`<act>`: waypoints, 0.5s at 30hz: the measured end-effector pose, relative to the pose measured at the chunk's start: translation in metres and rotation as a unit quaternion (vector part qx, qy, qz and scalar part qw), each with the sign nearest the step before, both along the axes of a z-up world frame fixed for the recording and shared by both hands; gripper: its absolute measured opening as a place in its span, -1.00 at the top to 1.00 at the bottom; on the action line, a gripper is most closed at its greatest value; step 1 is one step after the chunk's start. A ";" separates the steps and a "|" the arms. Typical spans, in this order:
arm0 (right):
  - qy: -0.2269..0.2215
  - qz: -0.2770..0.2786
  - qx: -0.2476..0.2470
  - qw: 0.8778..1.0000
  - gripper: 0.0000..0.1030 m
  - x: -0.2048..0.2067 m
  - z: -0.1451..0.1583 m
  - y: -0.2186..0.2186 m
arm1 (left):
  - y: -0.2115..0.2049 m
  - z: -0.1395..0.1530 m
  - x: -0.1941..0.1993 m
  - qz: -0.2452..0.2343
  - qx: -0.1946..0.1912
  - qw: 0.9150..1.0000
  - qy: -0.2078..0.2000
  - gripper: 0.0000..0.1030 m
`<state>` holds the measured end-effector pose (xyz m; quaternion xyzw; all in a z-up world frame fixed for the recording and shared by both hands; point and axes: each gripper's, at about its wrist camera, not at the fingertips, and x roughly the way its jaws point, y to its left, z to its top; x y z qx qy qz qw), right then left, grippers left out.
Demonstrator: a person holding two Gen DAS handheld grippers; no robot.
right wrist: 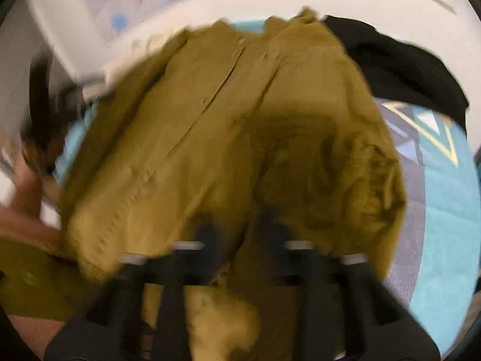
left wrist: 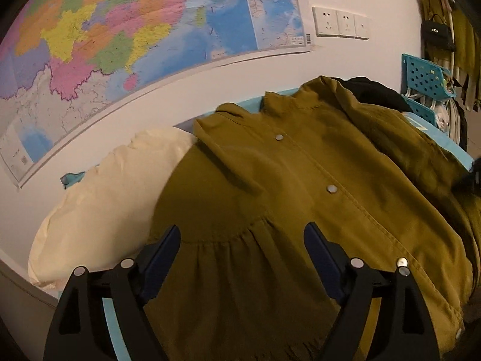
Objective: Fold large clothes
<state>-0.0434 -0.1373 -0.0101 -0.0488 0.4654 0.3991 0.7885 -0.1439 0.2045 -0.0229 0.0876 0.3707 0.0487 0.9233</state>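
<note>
The olive button-front coat (left wrist: 300,180) lay spread across the bed (right wrist: 445,210), collar toward the wall map (left wrist: 120,36). The left gripper (left wrist: 240,234) hovered, jaws apart and empty; the right gripper (right wrist: 240,225), blurred, had its jaws together, apparently pinching fabric for folding.

A blue-sheeted bed (right wrist: 445,210) carried everything. On it lay the olive coat (left wrist: 300,180), a cream pillow (left wrist: 99,204) and a black garment (right wrist: 405,66).

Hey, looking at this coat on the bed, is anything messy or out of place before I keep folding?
Mostly tidy. The olive coat lies front up, snapped shut, but its right side is bunched into a crumpled heap instead of lying flat. A black garment sits against its collar end, and the coat partly overlaps the cream pillow.
</note>
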 end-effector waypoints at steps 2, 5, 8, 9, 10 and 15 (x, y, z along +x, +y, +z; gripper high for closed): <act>-0.029 -0.020 0.026 0.999 0.95 0.009 0.032 -0.019 | -0.001 0.000 -0.004 -0.002 0.000 1.000 -0.002 -0.58; -0.080 -0.066 0.056 0.993 0.95 0.030 0.083 -0.054 | 0.002 0.002 -0.006 -0.005 -0.007 1.000 -0.001 -0.58; -0.115 -0.137 0.071 0.981 0.95 0.058 0.109 -0.101 | 0.005 0.001 -0.007 -0.006 -0.025 1.000 0.008 -0.58; -0.120 -0.154 0.063 0.979 0.94 0.066 0.109 -0.111 | 0.005 -0.001 -0.008 -0.005 -0.028 1.000 0.011 -0.58; -0.117 -0.182 0.052 0.975 0.94 0.078 0.102 -0.121 | 0.005 -0.003 -0.007 -0.005 -0.029 0.999 0.015 -0.58; -0.055 -0.224 -0.004 0.973 0.78 0.122 0.028 -0.135 | -0.007 -0.017 -0.006 -0.030 -0.024 0.998 0.057 -0.66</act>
